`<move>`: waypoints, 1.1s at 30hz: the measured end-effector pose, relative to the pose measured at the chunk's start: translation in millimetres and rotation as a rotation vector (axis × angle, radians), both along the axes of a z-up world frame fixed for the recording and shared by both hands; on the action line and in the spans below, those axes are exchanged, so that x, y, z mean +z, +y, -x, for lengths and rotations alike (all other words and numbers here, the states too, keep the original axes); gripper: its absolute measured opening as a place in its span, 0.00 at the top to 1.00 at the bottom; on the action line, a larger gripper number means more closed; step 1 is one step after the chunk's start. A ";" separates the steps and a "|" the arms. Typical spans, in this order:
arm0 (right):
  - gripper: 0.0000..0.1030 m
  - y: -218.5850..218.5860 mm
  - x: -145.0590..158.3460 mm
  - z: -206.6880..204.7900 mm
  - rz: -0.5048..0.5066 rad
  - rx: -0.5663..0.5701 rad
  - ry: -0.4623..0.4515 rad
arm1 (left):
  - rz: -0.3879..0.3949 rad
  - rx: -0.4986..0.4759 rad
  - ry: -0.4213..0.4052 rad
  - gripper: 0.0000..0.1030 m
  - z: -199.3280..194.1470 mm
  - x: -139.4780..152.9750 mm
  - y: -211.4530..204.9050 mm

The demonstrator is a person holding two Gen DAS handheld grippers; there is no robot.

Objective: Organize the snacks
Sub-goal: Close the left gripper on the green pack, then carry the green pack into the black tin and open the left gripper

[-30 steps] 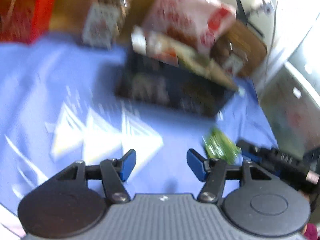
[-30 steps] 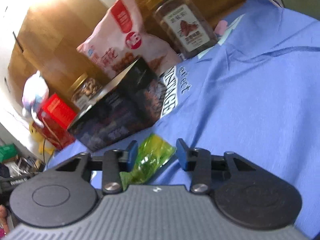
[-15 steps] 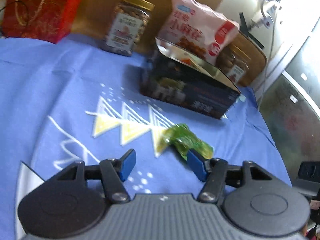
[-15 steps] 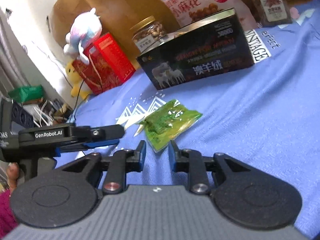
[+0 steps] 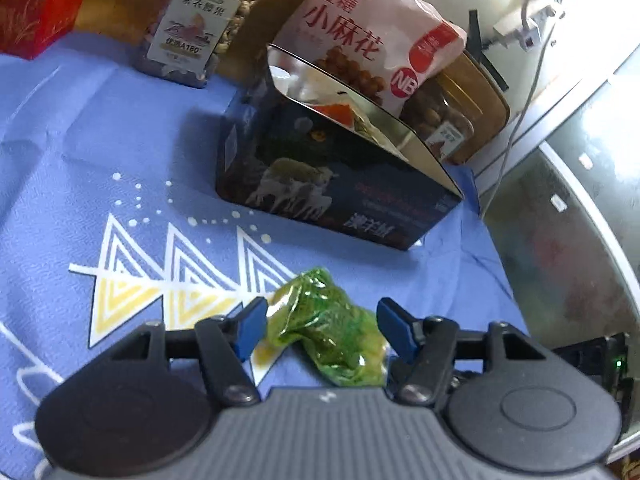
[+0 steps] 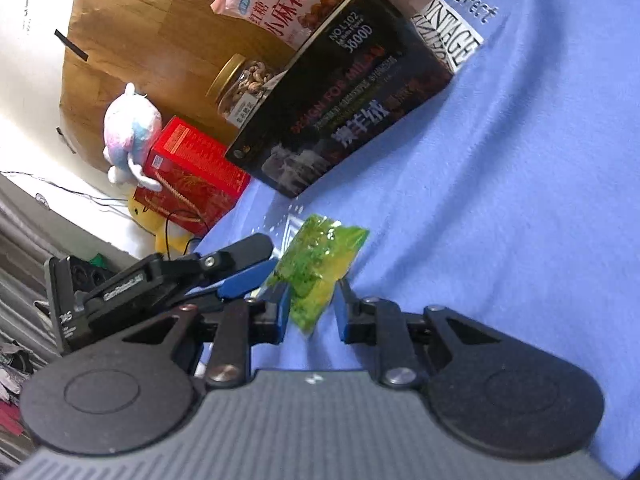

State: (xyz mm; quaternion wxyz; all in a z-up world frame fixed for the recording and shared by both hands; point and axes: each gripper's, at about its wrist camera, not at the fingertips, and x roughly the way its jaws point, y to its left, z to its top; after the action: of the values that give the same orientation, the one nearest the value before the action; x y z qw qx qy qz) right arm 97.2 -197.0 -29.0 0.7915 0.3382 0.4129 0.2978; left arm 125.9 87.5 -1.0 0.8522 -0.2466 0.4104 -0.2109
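Observation:
A green snack packet (image 5: 332,328) lies on the blue cloth (image 5: 120,152). My left gripper (image 5: 322,326) is open with the packet between its blue fingertips, apart from both. In the right wrist view the packet (image 6: 316,268) lies with its near end between the jaws of my right gripper (image 6: 312,308), which are narrowly apart and not clamped on it. The left gripper's fingers (image 6: 240,276) show beside the packet's left edge. A dark open box (image 5: 332,176) with snacks inside stands beyond the packet.
Behind the box are a pink snack bag (image 5: 360,40), a nut jar (image 5: 196,28) and a second jar (image 5: 444,120). A red box (image 6: 188,168) and a plush toy (image 6: 128,132) stand at the cloth's left end. The table edge runs along the right.
My left gripper has moved forward so the packet now sits between its fingers. My right gripper has tilted and its jaws have opened slightly around the packet's near end.

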 end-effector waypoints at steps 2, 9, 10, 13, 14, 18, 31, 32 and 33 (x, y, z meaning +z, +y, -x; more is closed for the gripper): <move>0.81 0.4 0.6 -6.3 0.014 -0.005 -0.008 | 0.036 0.001 0.012 0.44 -1.3 -2.5 4.4; 0.94 11.2 -5.3 -18.8 0.034 0.028 -0.033 | 0.019 0.071 0.025 0.82 5.0 -8.7 10.6; 0.94 11.4 -5.0 -18.1 0.033 0.032 -0.043 | 0.032 0.076 0.031 0.84 7.0 -9.7 13.3; 0.94 10.0 -5.3 -16.9 0.014 0.042 -0.045 | 0.020 0.080 0.025 0.85 14.4 -5.6 14.6; 0.94 10.0 -4.1 -15.8 0.009 0.046 -0.047 | 0.016 0.078 0.020 0.85 16.1 -2.9 14.1; 0.94 16.1 17.1 -10.4 0.047 0.061 -0.141 | -0.007 0.068 -0.038 0.85 16.7 19.2 11.0; 0.93 14.5 73.0 -62.1 0.155 -0.010 -0.364 | -0.099 0.030 -0.172 0.85 -56.2 74.9 -24.6; 0.93 13.4 73.2 -67.7 0.162 -0.019 -0.369 | -0.104 0.029 -0.175 0.85 -62.3 75.3 -27.5; 0.93 12.5 73.0 -72.9 0.174 -0.027 -0.377 | -0.110 0.029 -0.179 0.85 -68.0 74.8 -29.8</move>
State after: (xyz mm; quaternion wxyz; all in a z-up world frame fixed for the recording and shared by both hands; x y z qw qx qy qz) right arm 170.1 -184.6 44.0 0.8849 0.2122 0.2772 0.3083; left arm 193.9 57.7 73.8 0.9007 -0.1856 0.3398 -0.1971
